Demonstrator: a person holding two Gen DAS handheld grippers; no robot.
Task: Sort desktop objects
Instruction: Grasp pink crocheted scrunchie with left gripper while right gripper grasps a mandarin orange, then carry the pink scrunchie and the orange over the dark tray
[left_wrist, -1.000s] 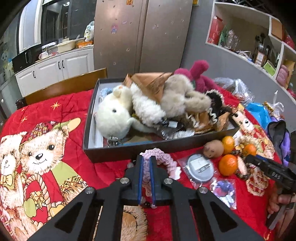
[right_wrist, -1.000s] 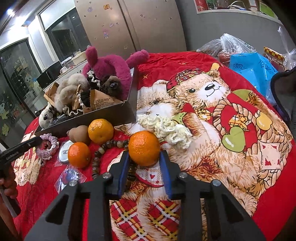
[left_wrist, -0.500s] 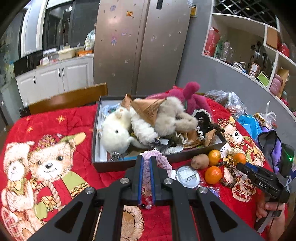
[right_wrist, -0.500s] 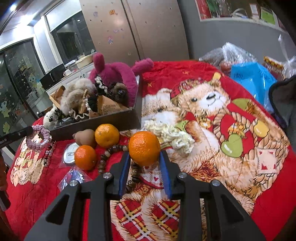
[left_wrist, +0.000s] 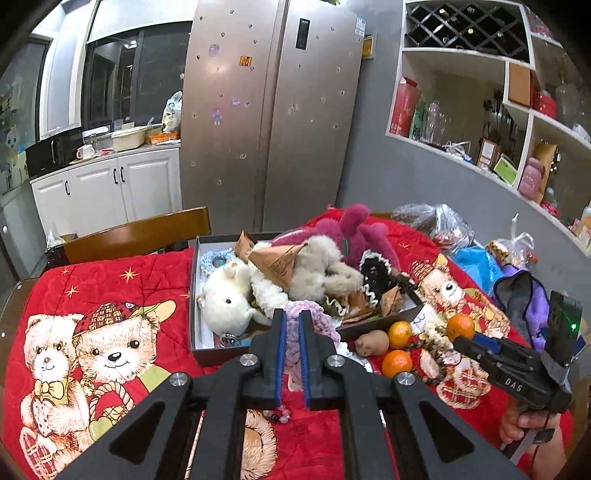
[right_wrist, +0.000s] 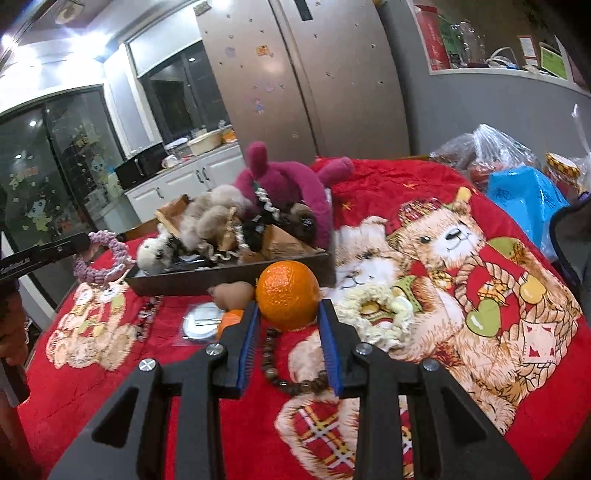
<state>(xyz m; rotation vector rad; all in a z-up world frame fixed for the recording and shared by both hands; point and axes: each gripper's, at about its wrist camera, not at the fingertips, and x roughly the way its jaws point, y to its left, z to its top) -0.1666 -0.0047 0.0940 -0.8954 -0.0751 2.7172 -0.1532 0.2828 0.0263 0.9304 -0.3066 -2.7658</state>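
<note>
My left gripper (left_wrist: 291, 325) is shut on a pink crocheted ring (left_wrist: 317, 325), lifted above the red blanket in front of the dark box (left_wrist: 199, 354). From the right wrist view the same ring (right_wrist: 101, 254) hangs off the left gripper's tip (right_wrist: 79, 242) at the far left. My right gripper (right_wrist: 288, 308) is shut on an orange (right_wrist: 288, 295), held up over the table. The box (right_wrist: 221, 275) is packed with plush toys: a white one (left_wrist: 229, 299), a beige one (left_wrist: 321, 269) and a magenta one (left_wrist: 351, 236).
Two more oranges (left_wrist: 397, 362) (left_wrist: 400, 333), a brown potato-like item (left_wrist: 373, 341), a wooden bead string (right_wrist: 291, 384), a round tin in plastic (right_wrist: 201, 325) and a cream crocheted piece (right_wrist: 373, 317) lie on the blanket. Bags (right_wrist: 524, 199) crowd the right side. A wooden chair (left_wrist: 136, 232) stands behind the table.
Both grippers have risen with their loads, the pink ring and the orange now clear of the blanket. More of the fridge and shelves shows as both views tilt upward.
</note>
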